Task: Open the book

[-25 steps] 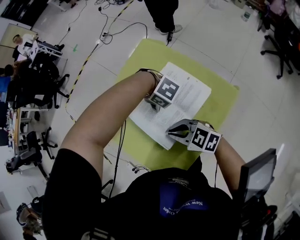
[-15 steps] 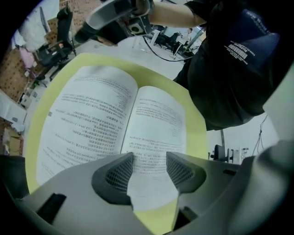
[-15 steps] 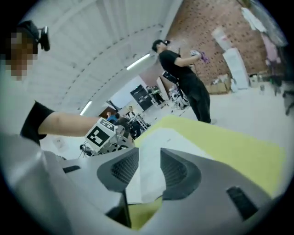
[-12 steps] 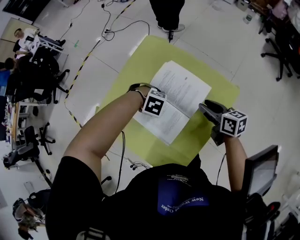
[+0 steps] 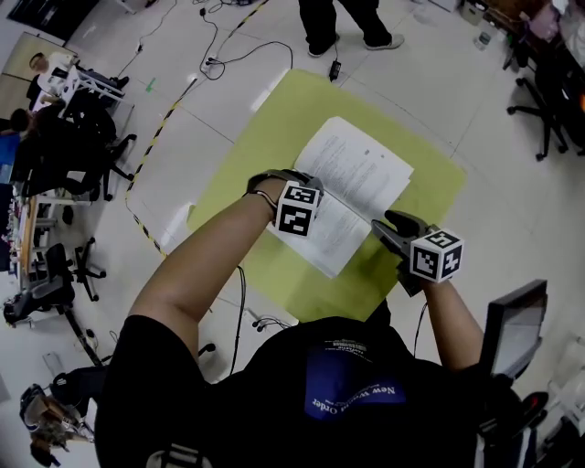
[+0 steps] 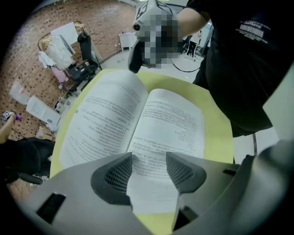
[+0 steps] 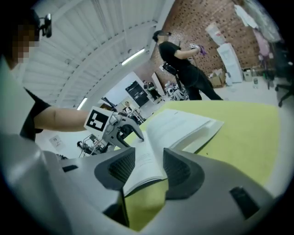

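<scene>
The book (image 5: pixel 361 174) lies open, pages up, on the yellow-green table (image 5: pixel 274 128). My left gripper (image 5: pixel 277 181) points straight down over the near page, open; in the left gripper view the printed page (image 6: pixel 138 114) shows between its spread pads (image 6: pixel 118 173). Whether the tips touch the paper I cannot tell. My right gripper (image 5: pixel 388 227) hovers just off the book's right edge, aimed at it. Its jaws are opening and nothing is pressed between them. In the right gripper view the book's near corner (image 7: pixel 151 160) lies just ahead of the right gripper (image 7: pixel 149 167), with the left gripper (image 7: pixel 131 131) beyond.
A person (image 5: pixel 338 23) stands at the table's far edge. Cables (image 5: pixel 219 55) and striped tape run over the floor at the back left. Office chairs (image 5: pixel 548 91) stand at right and a cluttered desk (image 5: pixel 64 146) at left. A dark screen (image 5: pixel 516 329) is by my right elbow.
My right gripper, shut at the book's near corner a second ago, has swung right off the book and opened. The left gripper shifted slightly left on the page. The book lies flatter.
</scene>
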Motion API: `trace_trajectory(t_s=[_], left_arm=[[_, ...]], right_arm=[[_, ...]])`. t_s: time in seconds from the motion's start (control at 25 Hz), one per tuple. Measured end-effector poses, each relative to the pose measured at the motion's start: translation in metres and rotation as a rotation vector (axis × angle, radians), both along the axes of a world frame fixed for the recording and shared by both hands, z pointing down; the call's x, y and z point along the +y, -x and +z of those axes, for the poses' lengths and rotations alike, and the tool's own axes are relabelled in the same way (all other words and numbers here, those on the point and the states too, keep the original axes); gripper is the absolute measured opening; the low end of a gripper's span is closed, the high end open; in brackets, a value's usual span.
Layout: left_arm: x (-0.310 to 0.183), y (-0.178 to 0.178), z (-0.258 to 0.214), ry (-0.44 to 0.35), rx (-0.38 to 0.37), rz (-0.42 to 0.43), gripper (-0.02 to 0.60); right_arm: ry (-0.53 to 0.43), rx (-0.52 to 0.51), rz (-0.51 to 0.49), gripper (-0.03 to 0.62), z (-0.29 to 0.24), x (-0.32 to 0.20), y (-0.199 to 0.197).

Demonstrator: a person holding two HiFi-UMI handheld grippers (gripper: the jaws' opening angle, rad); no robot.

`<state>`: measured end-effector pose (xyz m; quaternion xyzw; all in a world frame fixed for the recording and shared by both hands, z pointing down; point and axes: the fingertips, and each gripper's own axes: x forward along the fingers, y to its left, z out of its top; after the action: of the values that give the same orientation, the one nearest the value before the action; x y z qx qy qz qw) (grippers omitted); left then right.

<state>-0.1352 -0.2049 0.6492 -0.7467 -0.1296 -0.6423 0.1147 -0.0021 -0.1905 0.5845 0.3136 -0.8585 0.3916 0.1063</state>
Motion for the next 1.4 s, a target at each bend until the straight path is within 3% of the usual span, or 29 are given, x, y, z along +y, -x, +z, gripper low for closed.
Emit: trace_trajectory(t_s=[0.2, 0.52, 0.6, 0.64, 0.72, 0.8, 0.88, 0.92, 0.96, 1.0, 1.08, 1.12, 1.28, 1.36, 1.4], left_arm=[[-0.013, -0.005, -0.024, -0.041, 0.105, -0.126, 0.235], [0.003, 0.015, -0.022, -0.033, 0.208, -0.302, 0.235], [0.013, 0.022, -0.019, -0.034, 0.221, -0.327, 0.236], [0.017, 0.024, -0.014, -0.033, 0.224, -0.340, 0.236], [0.021, 0.023, -0.004, -0.037, 0.226, -0.361, 0.236], [0.022, 0.024, 0.007, -0.048, 0.207, -0.356, 0.236], [0.024, 0.026, 0.015, -0.053, 0.185, -0.351, 0.236], [0.025, 0.027, 0.017, -0.050, 0.182, -0.357, 0.236], [0.027, 0.028, 0.018, -0.047, 0.183, -0.366, 0.236], [0.028, 0.029, 0.017, -0.043, 0.186, -0.375, 0.236], [0.027, 0.028, 0.015, -0.041, 0.194, -0.383, 0.236], [0.026, 0.027, 0.013, -0.045, 0.201, -0.382, 0.236], [0.019, 0.029, -0.002, -0.064, 0.281, -0.429, 0.236], [0.023, 0.043, -0.010, -0.046, 0.300, -0.516, 0.236], [0.028, 0.056, -0.011, -0.037, 0.288, -0.559, 0.236]], right_arm=[[-0.134, 0.065, -0.177, 0.169, -0.019, 0.029, 0.021], [-0.109, 0.183, -0.692, 0.169, 0.015, 0.107, 0.080], [-0.118, 0.156, -0.803, 0.169, 0.002, 0.123, 0.080], [-0.132, 0.085, -0.817, 0.169, -0.016, 0.126, 0.074], [-0.177, -0.168, -0.697, 0.169, -0.075, 0.106, 0.047], [-0.266, -0.439, -0.372, 0.169, -0.135, 0.044, -0.001], [-0.323, -0.538, 0.010, 0.169, -0.146, -0.037, -0.050], [-0.300, -0.528, 0.140, 0.166, -0.131, -0.072, -0.063], [-0.233, -0.512, 0.202, 0.141, -0.108, -0.098, -0.062], [-0.134, -0.504, 0.196, 0.140, -0.084, -0.112, -0.049], [0.051, -0.447, 0.076, 0.140, -0.048, -0.109, -0.007], [0.082, -0.361, -0.010, 0.139, -0.038, -0.098, 0.014], [-0.054, 0.017, -0.460, 0.129, -0.020, -0.029, 0.094], [-0.105, 0.209, -0.602, 0.129, 0.004, 0.002, 0.113], [-0.123, 0.277, -0.626, 0.129, 0.015, 0.010, 0.116]])
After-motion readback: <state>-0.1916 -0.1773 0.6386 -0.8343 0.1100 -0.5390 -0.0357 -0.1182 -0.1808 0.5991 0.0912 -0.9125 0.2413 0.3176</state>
